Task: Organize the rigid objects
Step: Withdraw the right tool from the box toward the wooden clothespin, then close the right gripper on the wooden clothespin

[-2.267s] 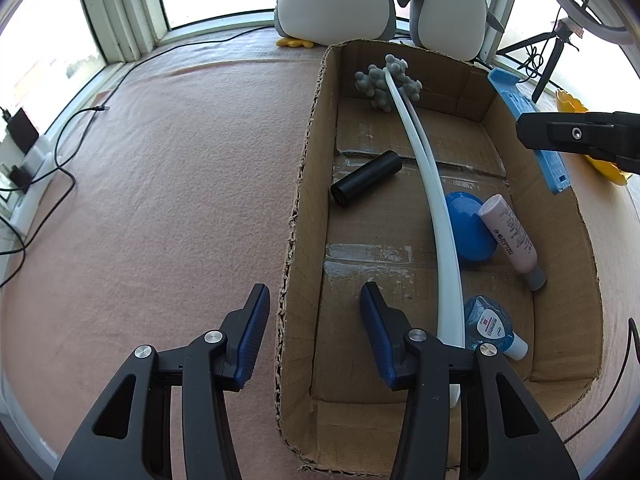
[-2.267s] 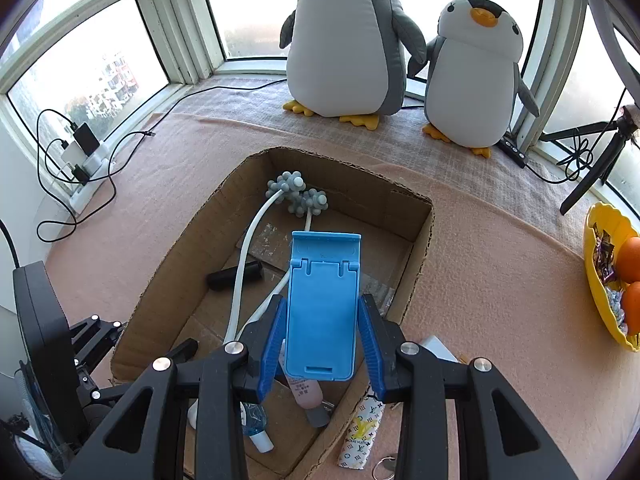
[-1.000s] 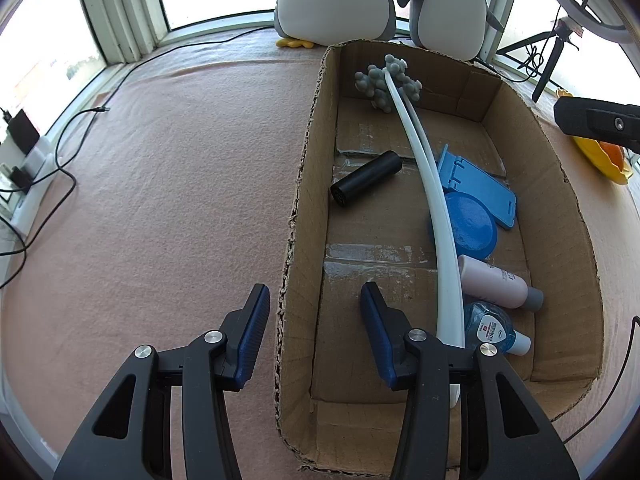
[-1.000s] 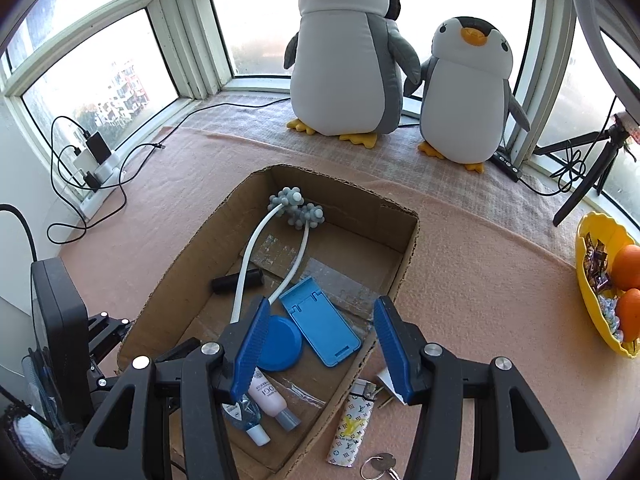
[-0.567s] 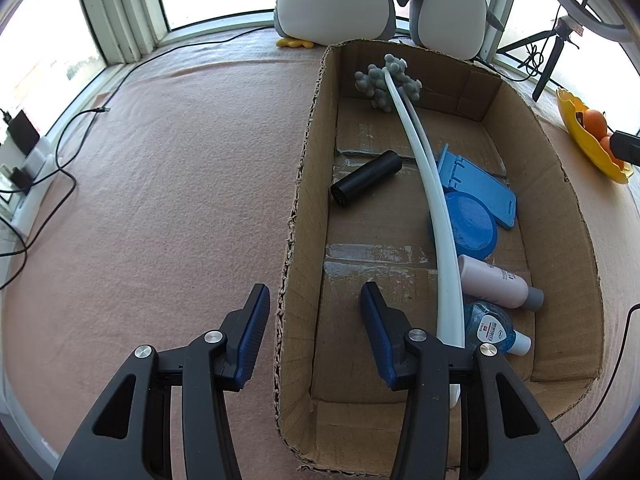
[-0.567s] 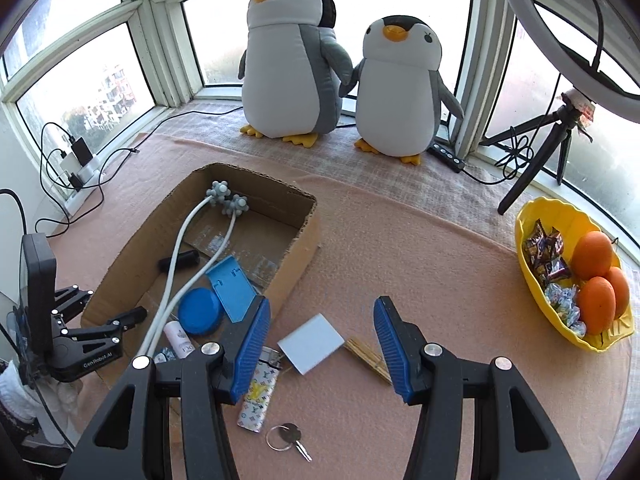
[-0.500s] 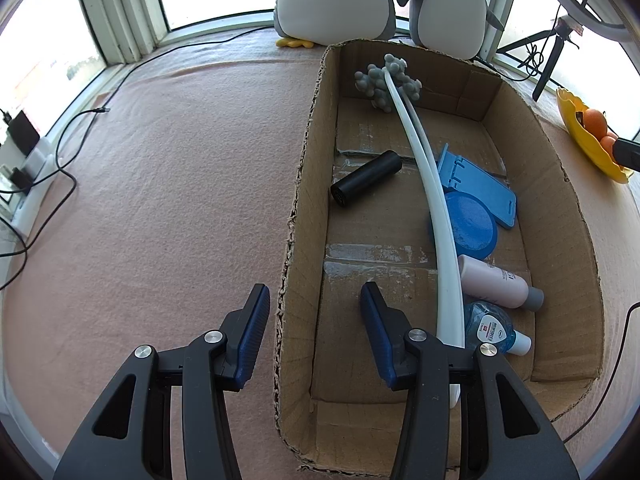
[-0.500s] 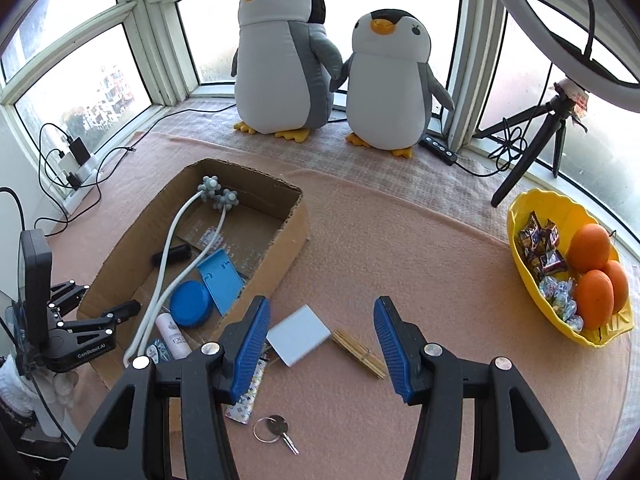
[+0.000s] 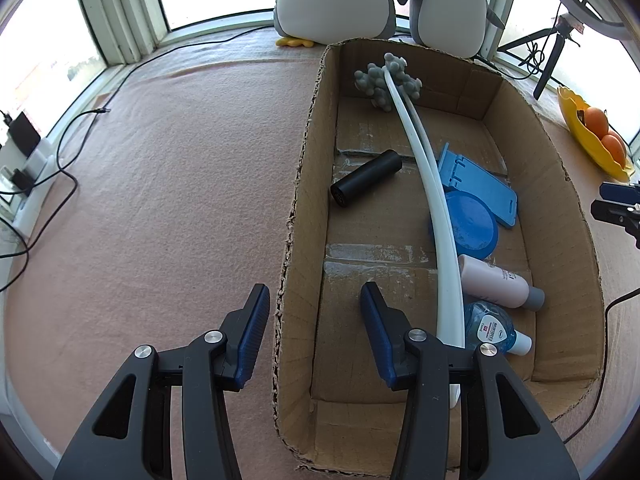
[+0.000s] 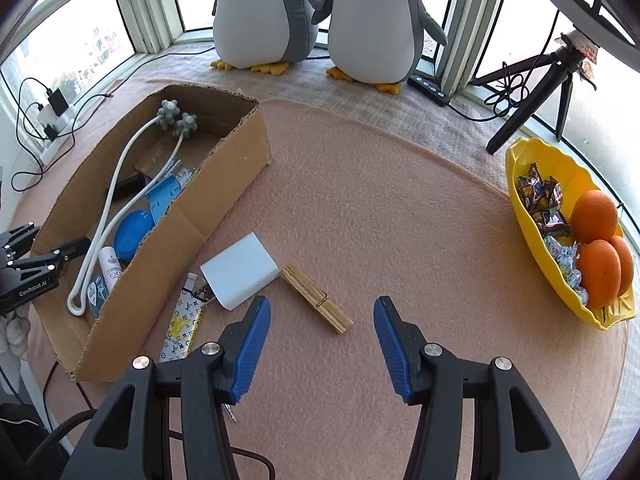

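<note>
Left gripper (image 9: pixel 314 332) is pitched steeply down over the near left wall of the brown corrugated cardboard box (image 9: pixel 302 184). One blue ribbed finger sits outside the wall, the other inside; whether the pads press the cardboard cannot be told.

Right gripper (image 10: pixel 322 344) is also pitched steeply down, over the pink felt-like table cover (image 10: pixel 400 208). Its jaws are apart with nothing between them.

Just ahead of its fingertips lies a flat wooden clothespin (image 10: pixel 316 298), with a smooth white rectangular block (image 10: pixel 240 274) touching its far end.

Inside the box: a matte black cylinder (image 9: pixel 366 178), a glossy blue round lid (image 9: pixel 470 224), a flat blue plastic phone stand (image 9: pixel 478 186), and a long white curved massager with grey knobbly balls (image 9: pixel 430 184).
</note>
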`<state>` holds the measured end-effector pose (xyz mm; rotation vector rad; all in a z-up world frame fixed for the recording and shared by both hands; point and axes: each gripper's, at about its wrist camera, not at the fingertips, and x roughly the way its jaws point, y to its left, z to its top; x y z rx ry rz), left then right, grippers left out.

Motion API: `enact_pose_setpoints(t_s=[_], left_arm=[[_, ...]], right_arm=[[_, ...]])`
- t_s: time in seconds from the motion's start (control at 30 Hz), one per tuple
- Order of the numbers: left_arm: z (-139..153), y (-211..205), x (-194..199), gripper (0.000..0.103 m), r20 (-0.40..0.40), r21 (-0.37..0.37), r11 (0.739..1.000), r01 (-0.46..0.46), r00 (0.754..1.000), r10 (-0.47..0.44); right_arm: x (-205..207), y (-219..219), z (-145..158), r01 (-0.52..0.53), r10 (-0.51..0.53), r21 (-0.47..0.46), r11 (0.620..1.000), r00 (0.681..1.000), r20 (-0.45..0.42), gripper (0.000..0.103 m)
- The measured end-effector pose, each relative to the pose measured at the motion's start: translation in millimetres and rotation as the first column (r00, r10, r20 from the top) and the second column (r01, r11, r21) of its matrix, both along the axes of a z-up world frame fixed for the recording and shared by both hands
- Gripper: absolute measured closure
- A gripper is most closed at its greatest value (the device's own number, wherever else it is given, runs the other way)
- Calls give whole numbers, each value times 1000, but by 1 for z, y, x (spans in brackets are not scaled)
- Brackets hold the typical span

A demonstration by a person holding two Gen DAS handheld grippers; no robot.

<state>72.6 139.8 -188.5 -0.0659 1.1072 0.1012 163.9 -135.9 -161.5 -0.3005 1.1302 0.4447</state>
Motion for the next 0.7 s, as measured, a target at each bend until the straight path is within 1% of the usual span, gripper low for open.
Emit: enact_pose_setpoints(t_s=[0.13,0.4,0.63,0.7], left_arm=[[-1,1,0,56,-3,-1,1000,-1,1000,1],[-1,0,0,56,-3,0,1000,-1,1000,1],[-1,0,0,56,-3,0,1000,-1,1000,1],[-1,0,0,56,-3,0,1000,-1,1000,1]], right_arm=[[2,7,-11,-21,21,-44,999,1000,-9,53],[8,19,-30,-58,56,-95,994,998,-19,54],[10,28,-36,-66,65,-131,989,998,-5,54],[12,29,-39,-65,65,-144,987,998,-4,56]])
